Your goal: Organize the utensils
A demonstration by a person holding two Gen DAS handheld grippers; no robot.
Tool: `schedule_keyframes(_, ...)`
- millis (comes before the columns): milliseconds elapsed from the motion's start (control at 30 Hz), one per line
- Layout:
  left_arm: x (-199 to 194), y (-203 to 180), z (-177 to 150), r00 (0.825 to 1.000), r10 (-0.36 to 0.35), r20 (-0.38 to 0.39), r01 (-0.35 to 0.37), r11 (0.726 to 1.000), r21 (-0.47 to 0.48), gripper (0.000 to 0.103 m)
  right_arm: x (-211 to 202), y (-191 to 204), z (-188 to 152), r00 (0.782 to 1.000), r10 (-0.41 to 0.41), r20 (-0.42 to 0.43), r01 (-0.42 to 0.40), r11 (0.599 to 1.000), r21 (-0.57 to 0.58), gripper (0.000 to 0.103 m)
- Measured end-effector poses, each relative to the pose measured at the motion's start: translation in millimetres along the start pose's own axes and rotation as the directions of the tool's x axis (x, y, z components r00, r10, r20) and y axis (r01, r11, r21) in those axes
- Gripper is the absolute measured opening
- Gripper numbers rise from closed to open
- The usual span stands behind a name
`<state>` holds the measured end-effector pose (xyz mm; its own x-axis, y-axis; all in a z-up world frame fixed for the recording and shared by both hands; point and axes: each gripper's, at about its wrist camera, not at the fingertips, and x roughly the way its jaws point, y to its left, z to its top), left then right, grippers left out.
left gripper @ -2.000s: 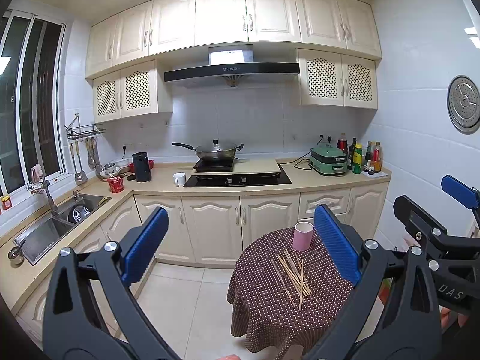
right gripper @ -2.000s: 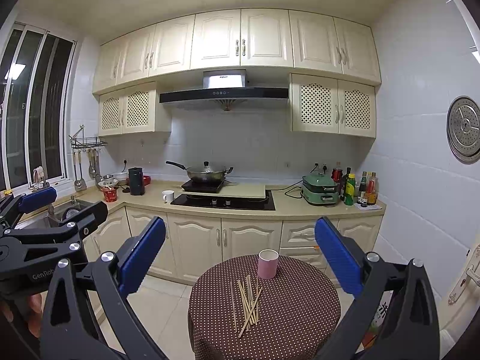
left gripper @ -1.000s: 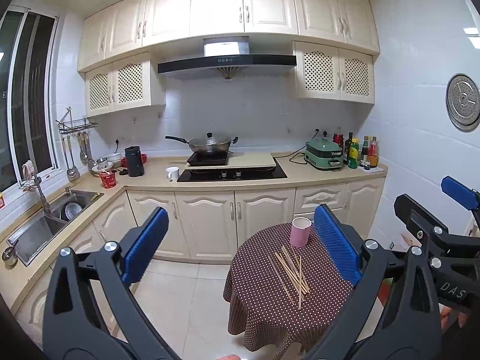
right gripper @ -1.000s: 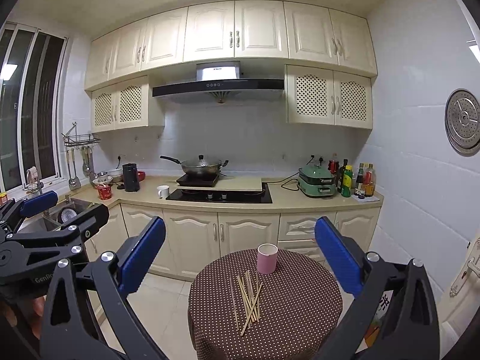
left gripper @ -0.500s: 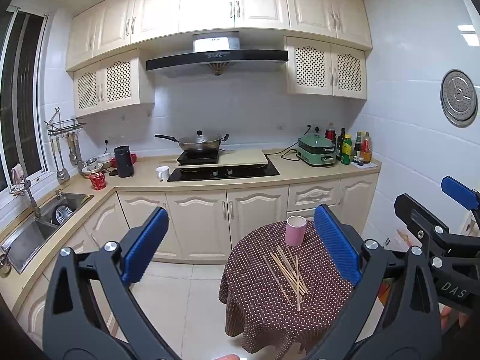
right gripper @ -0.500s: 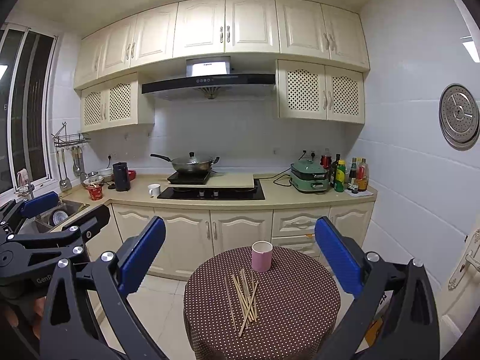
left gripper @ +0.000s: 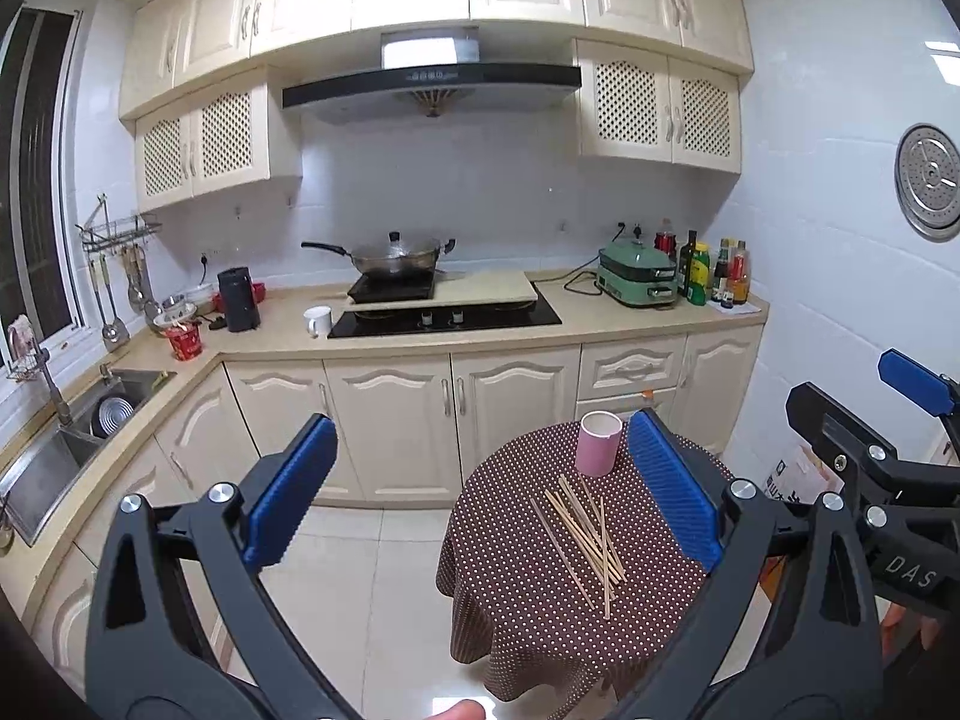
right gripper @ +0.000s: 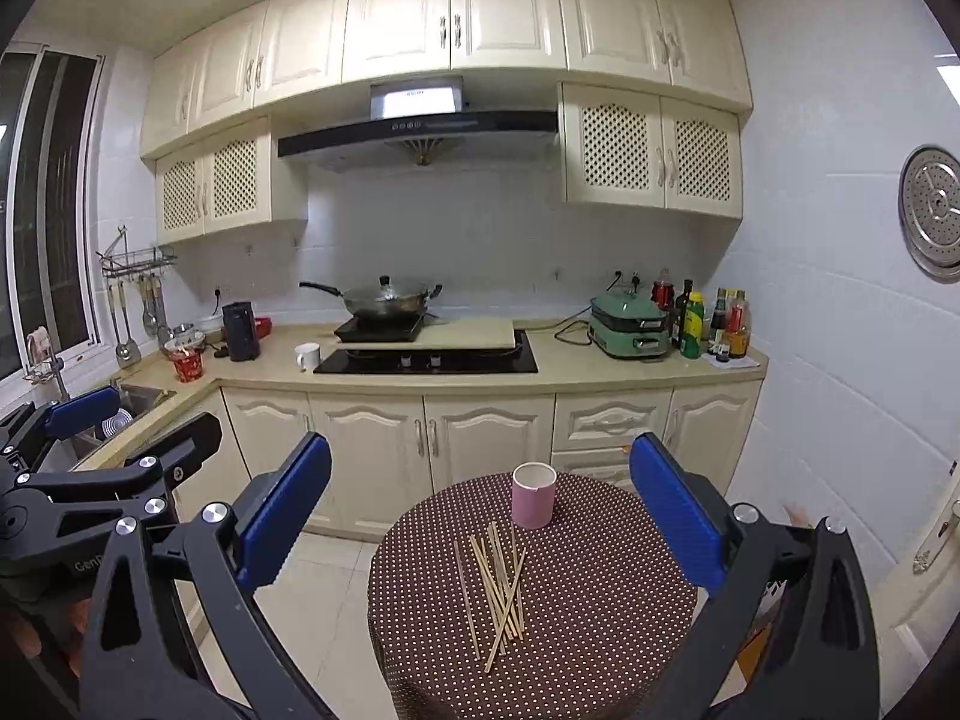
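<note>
A loose bundle of pale wooden chopsticks (right gripper: 495, 582) lies flat on the round desk (right gripper: 600, 612) with its brown polka-dot cloth, sticks crossing and fanned, ends pointing roughly toward the pink cup (right gripper: 532, 495). The cup stands upright, open mouth up, just beyond the chopsticks (left gripper: 585, 531) near the desk's far edge, apart from them.

The left black two-finger gripper with blue ribbed pads (left gripper: 480, 495) is held level, pointing forward, its jaws spread wide with nothing between them. The right black two-finger gripper with blue ribbed pads (right gripper: 480, 519) is posed the same, jaws wide apart and empty. From the left wrist camera the right one appears at 3 o'clock; from the right wrist camera the left one appears at 9 o'clock.
</note>
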<state>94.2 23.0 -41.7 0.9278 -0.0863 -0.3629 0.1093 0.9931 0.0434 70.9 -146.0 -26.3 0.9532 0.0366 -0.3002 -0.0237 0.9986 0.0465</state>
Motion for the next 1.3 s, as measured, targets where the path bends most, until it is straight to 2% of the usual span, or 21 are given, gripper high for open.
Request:
schedule_keyframes(200, 53.5, -1.7, -9.9, 0.996, 0.003, -0.088, -0.003, 1.0, 0.004, 0.096, 53.7, -11.1, -10.5, 0.994, 0.055, -0.096, -0.054, 0.998, 0.013, 0.096)
schedule_keyframes(300, 91.2, -3.5, -16.7, 0.988, -0.009, -0.155, 0.008, 1.0, -0.006, 0.096, 88.1, -16.3, -18.9, 0.985, 0.071, -0.154, -0.07, 0.997, 0.016, 0.096)
schedule_keyframes(400, 137.2, -9.9, -22.5, 0.97, -0.037, -0.24, 0.032, 0.999, -0.022, 0.096, 133.4, -29.0, -28.3, 0.969, 0.092, -0.227, -0.089, 0.996, 0.025, 0.096)
schedule_keyframes(500, 193.0, -17.6, -30.4, 0.941, -0.042, -0.335, 0.033, 0.999, -0.03, 0.096, 182.1, -43.0, -39.7, 0.949, 0.095, -0.3, -0.094, 0.995, 0.017, 0.096)
schedule_keyframes(600, 251.5, -26.4, -47.0, 0.893, -0.028, -0.448, 0.018, 0.999, -0.027, 0.096, 231.8, -64.6, -56.7, 0.913, 0.097, -0.396, -0.091, 0.995, 0.035, 0.096)
schedule_keyframes(667, 297.0, -35.3, -64.2, 0.847, -0.033, -0.53, 0.012, 0.999, -0.042, 0.096, 265.9, -79.8, -74.1, 0.883, 0.087, -0.462, -0.085, 0.996, 0.027, 0.096)
schedule_keyframes(700, 309.6, -38.1, -69.4, 0.833, -0.037, -0.552, 0.013, 0.999, -0.047, 0.096, 279.0, -86.0, -81.7, 0.868, 0.084, -0.489, -0.083, 0.996, 0.025, 0.096)
schedule_keyframes(733, 333.7, -44.3, -81.0, 0.798, -0.051, -0.601, 0.02, 0.998, -0.058, 0.096, 298.4, -97.1, -91.7, 0.845, 0.091, -0.526, -0.083, 0.996, 0.039, 0.096)
schedule_keyframes(800, 361.4, -53.3, -97.1, 0.762, -0.062, -0.644, 0.024, 0.997, -0.067, 0.096, 324.5, -112.7, -105.8, 0.808, 0.101, -0.581, -0.075, 0.995, 0.069, 0.096)
schedule_keyframes(833, 378.8, -58.2, -107.5, 0.735, -0.058, -0.676, 0.02, 0.998, -0.063, 0.095, 340.5, -122.5, -115.9, 0.782, 0.107, -0.614, -0.07, 0.994, 0.085, 0.096)
schedule_keyframes(867, 394.1, -62.2, -116.8, 0.709, -0.054, -0.703, 0.017, 0.998, -0.06, 0.095, 349.7, -127.6, -120.7, 0.767, 0.11, -0.632, -0.066, 0.994, 0.092, 0.096)
schedule_keyframes(967, 430.2, -70.3, -140.9, 0.655, -0.047, -0.754, 0.011, 0.999, -0.052, 0.095, 383.9, -142.9, -142.0, 0.699, 0.143, -0.701, -0.07, 0.989, 0.132, 0.094)
schedule_keyframes(1000, 438.2, -72.6, -149.6, 0.639, -0.042, -0.768, 0.007, 0.999, -0.049, 0.095, 394.7, -145.8, -148.7, 0.68, 0.153, -0.717, -0.072, 0.987, 0.143, 0.092)
schedule_keyframes(1033, 448.1, -73.4, -158.2, 0.623, -0.039, -0.781, 0.002, 0.999, -0.049, 0.095, 406.3, -148.3, -158.0, 0.65, 0.167, -0.742, -0.079, 0.985, 0.152, 0.089)
schedule_keyframes(1067, 457.4, -74.0, -166.5, 0.603, -0.03, -0.797, -0.007, 0.999, -0.043, 0.091, 414.9, -150.8, -161.8, 0.634, 0.173, -0.753, -0.082, 0.984, 0.157, 0.083)
schedule_keyframes(1167, 481.3, -73.0, -184.0, 0.547, -0.028, -0.837, -0.024, 0.998, -0.049, 0.084, 440.4, -149.5, -183.4, 0.559, 0.209, -0.802, -0.105, 0.978, 0.182, 0.075)
schedule_keyframes(1200, 490.0, -73.3, -188.0, 0.536, -0.028, -0.844, -0.028, 0.998, -0.051, 0.083, 447.7, -147.5, -190.0, 0.532, 0.223, -0.816, -0.116, 0.975, 0.191, 0.071)
schedule_keyframes(1233, 495.3, -73.5, -192.8, 0.521, -0.025, -0.853, -0.033, 0.998, -0.05, 0.079, 450.9, -146.8, -192.4, 0.519, 0.231, -0.823, -0.123, 0.973, 0.196, 0.069)
schedule_keyframes(1300, 503.6, -72.3, -200.6, 0.497, -0.023, -0.867, -0.035, 0.998, -0.046, 0.075, 462.5, -144.1, -202.7, 0.475, 0.261, -0.841, -0.136, 0.965, 0.223, 0.059)
